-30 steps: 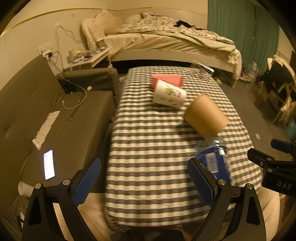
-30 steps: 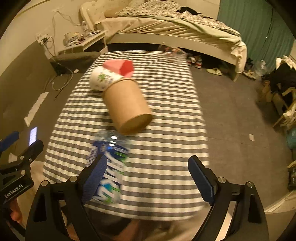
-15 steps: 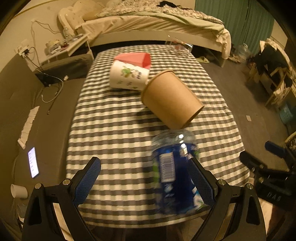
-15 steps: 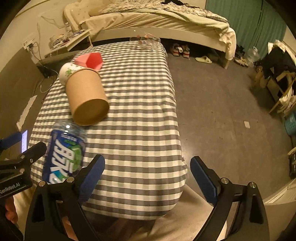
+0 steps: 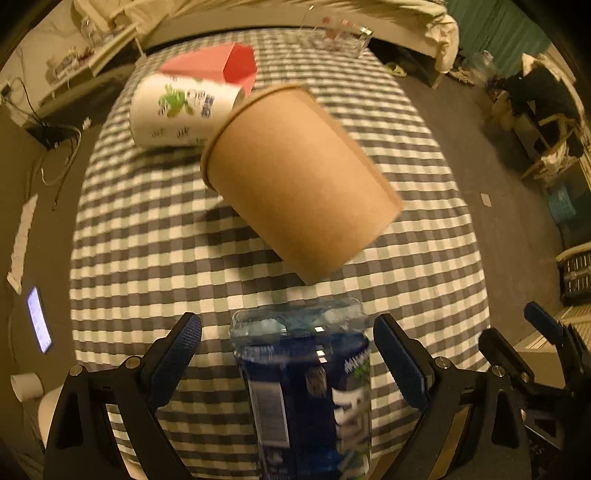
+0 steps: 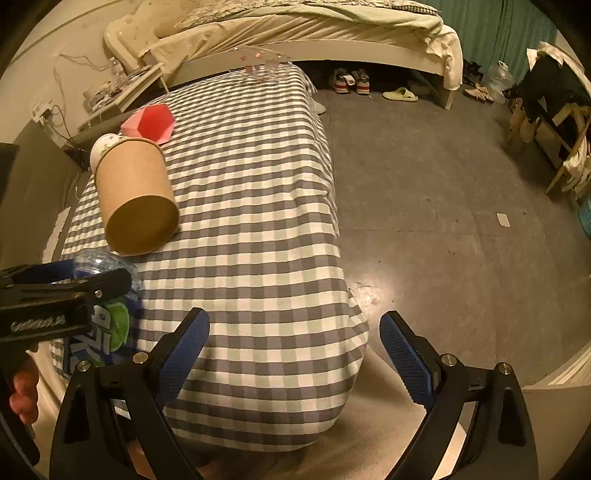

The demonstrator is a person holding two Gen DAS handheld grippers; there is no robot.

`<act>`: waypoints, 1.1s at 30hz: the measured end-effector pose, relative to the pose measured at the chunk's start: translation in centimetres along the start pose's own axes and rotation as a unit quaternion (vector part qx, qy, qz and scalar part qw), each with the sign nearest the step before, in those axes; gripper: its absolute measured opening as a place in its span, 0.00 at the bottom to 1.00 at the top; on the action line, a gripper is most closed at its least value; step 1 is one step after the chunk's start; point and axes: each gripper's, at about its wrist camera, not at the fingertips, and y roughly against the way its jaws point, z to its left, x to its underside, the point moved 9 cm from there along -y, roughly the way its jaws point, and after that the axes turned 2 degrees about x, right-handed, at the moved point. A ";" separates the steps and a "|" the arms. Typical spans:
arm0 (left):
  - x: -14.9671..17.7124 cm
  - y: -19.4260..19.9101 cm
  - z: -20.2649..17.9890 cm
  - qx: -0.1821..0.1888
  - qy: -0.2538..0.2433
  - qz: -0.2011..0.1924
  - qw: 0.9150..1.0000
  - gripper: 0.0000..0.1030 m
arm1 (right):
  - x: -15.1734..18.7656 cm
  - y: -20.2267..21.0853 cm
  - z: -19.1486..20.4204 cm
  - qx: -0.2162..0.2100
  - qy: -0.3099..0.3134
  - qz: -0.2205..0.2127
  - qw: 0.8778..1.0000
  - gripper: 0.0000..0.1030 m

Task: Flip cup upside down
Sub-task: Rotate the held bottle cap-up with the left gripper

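A brown paper cup (image 5: 295, 181) (image 6: 136, 195) lies on its side on the checked tablecloth (image 6: 258, 184), rim toward the far left and base toward me. Behind it, a white printed cup (image 5: 177, 110) (image 6: 101, 146) also lies on its side. A blue-labelled plastic bottle (image 5: 306, 387) (image 6: 103, 325) lies just in front of the brown cup. My left gripper (image 5: 288, 332) is open, its fingers straddling the bottle with gaps on both sides. My right gripper (image 6: 293, 332) is open and holds nothing, above the table's near right corner.
A pink-red box (image 5: 218, 64) sits behind the white cup. A clear plastic item (image 6: 262, 62) rests at the table's far end. A sofa with a lit phone (image 5: 38, 319) is on the left, a bed (image 6: 295, 26) behind, and shoes (image 6: 349, 81) on the floor.
My left gripper has moved forward and right, so the bottle now lies between its fingers and the brown cup looms closer. My right gripper has drifted right toward the table's edge.
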 end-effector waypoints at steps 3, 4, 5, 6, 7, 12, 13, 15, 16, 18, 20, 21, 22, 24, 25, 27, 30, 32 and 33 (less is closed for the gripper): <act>0.0 -0.7 0.2 0.004 -0.003 0.012 1.000 0.84 | 0.1 -0.3 -0.3 0.000 -0.004 0.003 1.000 0.91; 0.1 -0.8 0.1 0.008 -0.007 0.016 1.000 0.76 | 0.1 -0.4 -0.4 0.001 -0.004 0.004 1.000 0.91; 0.3 -1.1 -0.1 0.012 -0.011 0.022 1.000 0.73 | 0.1 -0.6 -0.5 0.003 -0.005 0.006 1.000 0.91; 0.4 -1.2 -0.2 0.012 -0.014 0.024 1.000 0.74 | 0.2 -0.8 -0.4 0.004 -0.005 0.009 1.000 0.91; 0.4 -1.0 -0.2 0.012 -0.017 0.022 1.000 0.74 | 0.2 -0.9 -0.4 0.005 -0.005 0.011 1.000 0.91; 0.4 0.6 -0.1 0.015 -0.030 -0.003 0.999 0.73 | 0.0 -0.6 0.0 0.010 -0.003 0.008 1.000 0.91; 0.4 1.2 -0.3 0.016 -0.029 -0.009 0.999 0.73 | -0.2 -0.4 0.2 0.011 -0.002 0.005 1.000 0.91; 0.2 2.3 0.2 0.017 -0.026 -0.026 0.999 0.73 | -0.3 0.1 0.4 0.012 0.001 0.000 1.000 0.91; 0.0 2.8 0.5 0.016 -0.025 -0.035 0.999 0.73 | -0.4 0.3 0.6 0.013 0.002 -0.001 1.000 0.91; -0.5 4.0 1.1 0.012 -0.022 -0.055 0.998 0.73 | -0.3 0.7 1.0 0.015 0.004 -0.004 1.000 0.91; -0.8 4.9 1.8 0.009 -0.019 -0.072 0.997 0.73 | -0.2 1.0 1.3 0.017 0.007 -0.006 1.000 0.91; -1.0 5.2 2.0 0.008 -0.017 -0.079 0.997 0.73 | -0.1 1.1 1.5 0.017 0.008 -0.006 1.000 0.91; -1.1 5.6 2.3 0.006 -0.014 -0.087 0.996 0.73 | 0.0 1.2 1.6 0.017 0.010 -0.006 1.000 0.91; -1.2 5.9 2.5 0.002 -0.013 -0.101 0.995 0.73 | 0.1 1.4 2.0 0.019 0.014 -0.006 1.000 0.91; -1.1 6.2 2.7 -0.002 -0.015 -0.110 0.994 0.73 | 0.2 1.4 2.1 0.019 0.016 -0.006 1.000 0.91; -1.1 6.5 2.7 -0.011 -0.019 -0.125 0.992 0.73 | 0.3 1.6 2.4 0.020 0.018 -0.007 1.000 0.91; -1.2 6.9 2.6 -0.020 -0.024 -0.147 0.989 0.73 | 0.3 1.8 2.8 0.022 0.023 -0.008 0.999 0.91; -1.1 6.9 2.5 -0.021 -0.027 -0.153 0.988 0.73 | 0.2 1.8 3.1 0.022 0.025 -0.009 0.999 0.91; -0.9 6.7 2.4 -0.021 -0.028 -0.150 0.988 0.73 | 0.2 1.9 3.2 0.022 0.026 -0.010 0.999 0.91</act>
